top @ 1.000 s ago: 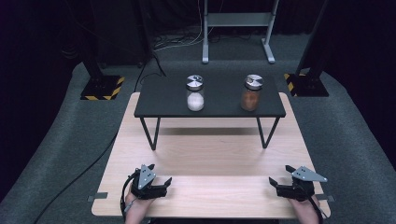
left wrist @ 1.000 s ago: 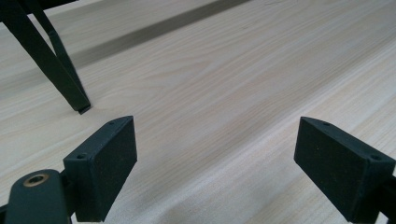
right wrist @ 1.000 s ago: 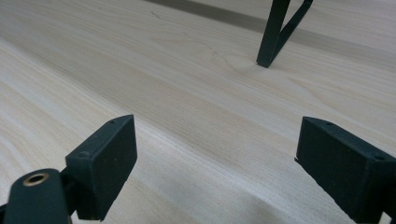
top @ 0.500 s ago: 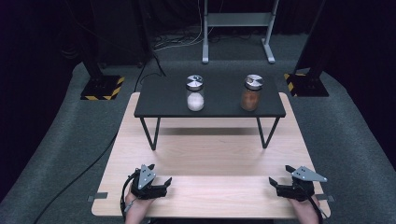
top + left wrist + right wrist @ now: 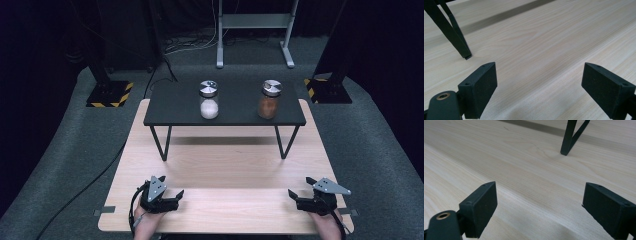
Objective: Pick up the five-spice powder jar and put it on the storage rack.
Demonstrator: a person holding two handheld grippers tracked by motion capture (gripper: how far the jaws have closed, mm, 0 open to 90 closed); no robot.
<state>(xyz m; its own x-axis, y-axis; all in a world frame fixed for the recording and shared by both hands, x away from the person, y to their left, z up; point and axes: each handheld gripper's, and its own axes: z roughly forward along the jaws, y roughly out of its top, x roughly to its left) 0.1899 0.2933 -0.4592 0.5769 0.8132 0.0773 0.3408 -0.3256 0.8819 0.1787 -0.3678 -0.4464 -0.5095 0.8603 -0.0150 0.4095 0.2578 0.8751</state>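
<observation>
Nothing has moved since the earlier frames: both grippers rest in the same spots at the near edge of the wooden table (image 5: 225, 165), and the two jars stand where they stood. The left gripper (image 5: 176, 198) lies low on the wood near the table's near left corner, held by a hand (image 5: 145, 225) that comes in from the bottom edge, and its jaws are spread wide with nothing between them; in the left gripper view only bare wood grain shows between the two black pads (image 5: 481, 92). The right gripper (image 5: 295, 194) sits near the near right corner, well apart from the left one, and its jaws are likewise spread and empty, bare wood showing between them in the right gripper view. Farther back on the table stands a small black stand (image 5: 175, 112) on thin angled legs, one of which shows in each gripper view. On its top are the jar of white powder (image 5: 209, 100), left of centre, and the jar of brown powder (image 5: 269, 99), toward the right, both upright with metal lids, apart from each other and well away from both grippers.
</observation>
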